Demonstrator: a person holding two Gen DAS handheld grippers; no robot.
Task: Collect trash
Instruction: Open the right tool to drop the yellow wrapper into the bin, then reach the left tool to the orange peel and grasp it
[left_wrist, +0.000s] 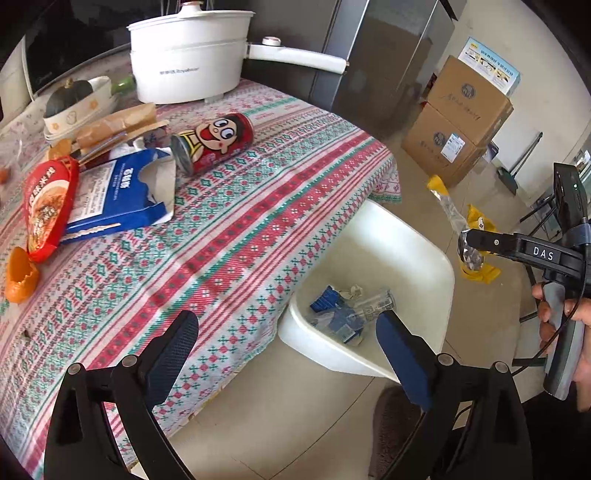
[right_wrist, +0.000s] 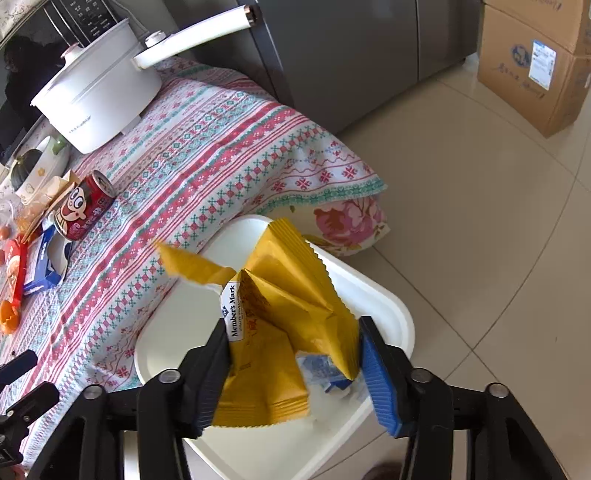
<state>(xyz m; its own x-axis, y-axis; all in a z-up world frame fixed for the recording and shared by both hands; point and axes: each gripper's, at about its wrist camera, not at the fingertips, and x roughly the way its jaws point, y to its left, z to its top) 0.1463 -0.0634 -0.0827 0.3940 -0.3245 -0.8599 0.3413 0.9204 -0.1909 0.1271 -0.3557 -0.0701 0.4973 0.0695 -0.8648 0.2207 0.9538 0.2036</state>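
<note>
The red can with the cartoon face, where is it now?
The red can lies on its side on the tablecloth, in the upper left of the left wrist view, just in front of the white pot and beside the torn blue box.

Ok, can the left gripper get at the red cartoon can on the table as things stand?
Probably yes: the left gripper is open and empty, and the red can lies on its side with bare tablecloth in front of it.
</note>
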